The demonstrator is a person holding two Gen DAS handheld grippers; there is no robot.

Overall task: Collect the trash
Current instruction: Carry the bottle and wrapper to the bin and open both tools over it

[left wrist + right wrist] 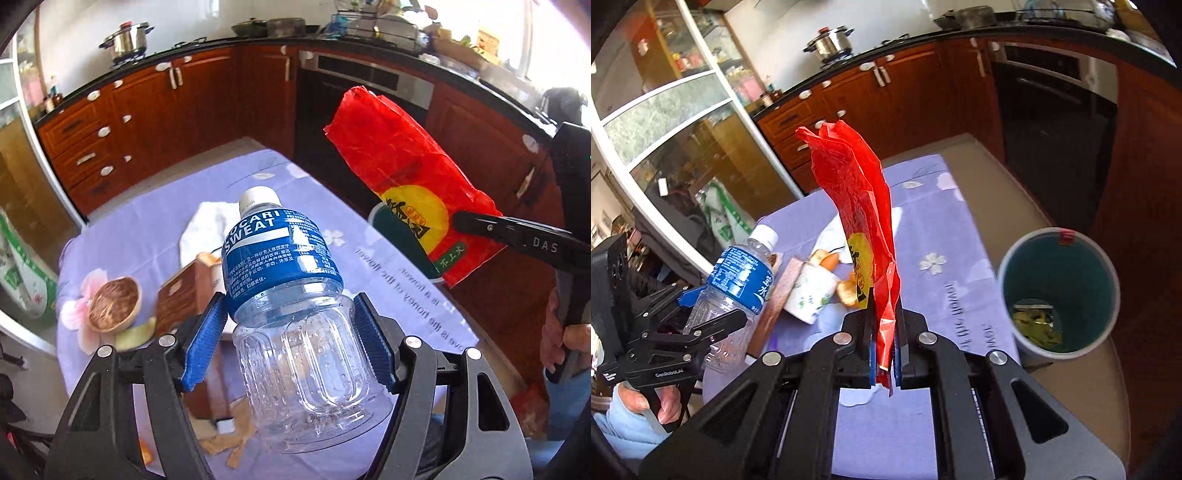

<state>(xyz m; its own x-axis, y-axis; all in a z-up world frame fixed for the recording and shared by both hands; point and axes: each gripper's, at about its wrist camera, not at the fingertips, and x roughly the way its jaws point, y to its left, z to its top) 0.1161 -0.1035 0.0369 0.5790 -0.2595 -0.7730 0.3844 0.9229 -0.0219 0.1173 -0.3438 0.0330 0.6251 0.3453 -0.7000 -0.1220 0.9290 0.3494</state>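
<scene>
1. Bottle [291, 295] first, on my left: clear plastic with a blue label and white cap, clamped between the blue pads [205, 341] of my left gripper [291, 332] and lifted above the worktop [159, 229], cap tilted away from me.
2. Under and beyond the bottle, on the lilac flowered cloth, lie a nut shell half [114, 304], a brown carton [184, 291], a crumpled white tissue [207, 225] and scraps of torn paper [236, 439].
3. Further right, my right gripper [884, 332] is clenched on the lower end of a red wrapper [857, 199] with a yellow disc printed on it; the wrapper stands up from the jaws, raised off the cloth.
4. A small white printed cup [812, 291] lies tipped beside bits of food, left of the wrapper in the right wrist view.
5. Farthest right, a bin [1060, 291] with a dark green inside stands past the worktop's edge, some yellowish rubbish at its bottom.
</scene>
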